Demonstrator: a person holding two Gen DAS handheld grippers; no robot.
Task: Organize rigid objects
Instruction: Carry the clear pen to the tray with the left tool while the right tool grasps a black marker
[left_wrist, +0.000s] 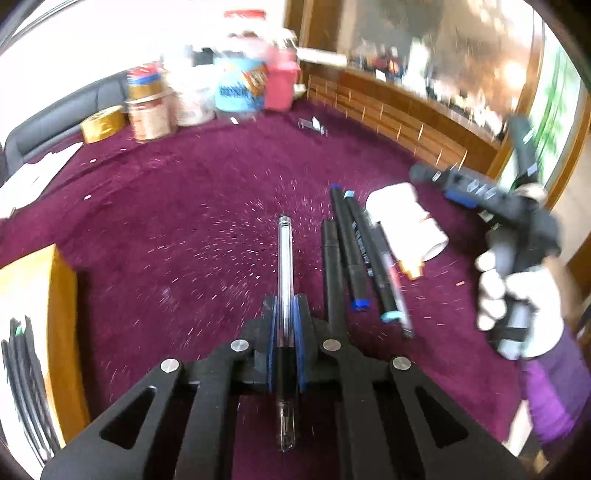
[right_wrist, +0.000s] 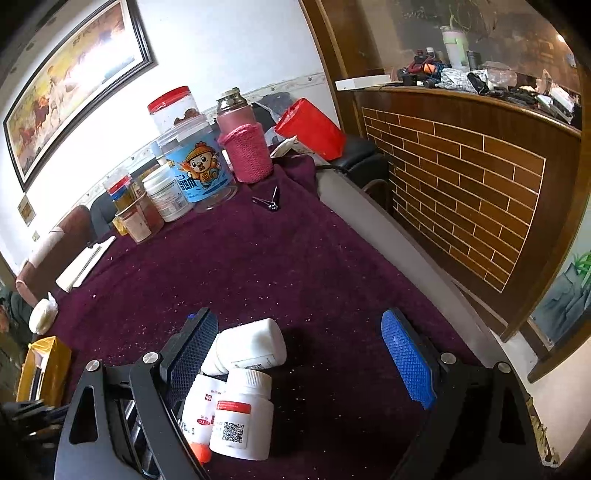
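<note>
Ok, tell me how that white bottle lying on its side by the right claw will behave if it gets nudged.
The lying white bottle looks round-bodied, so it would probably roll across the purple cloth. It seems to be light plastic, so a small push likely shifts it. It rests against the upright bottle, which may tip.

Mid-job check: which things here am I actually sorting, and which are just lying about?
Part of the job:
- clear pen, clamped in the left gripper
- dark markers lying side by side
- white pill bottles by the open right gripper

Just lying about:
- snack jars
- pink flask
- nail clipper
- red box
</note>
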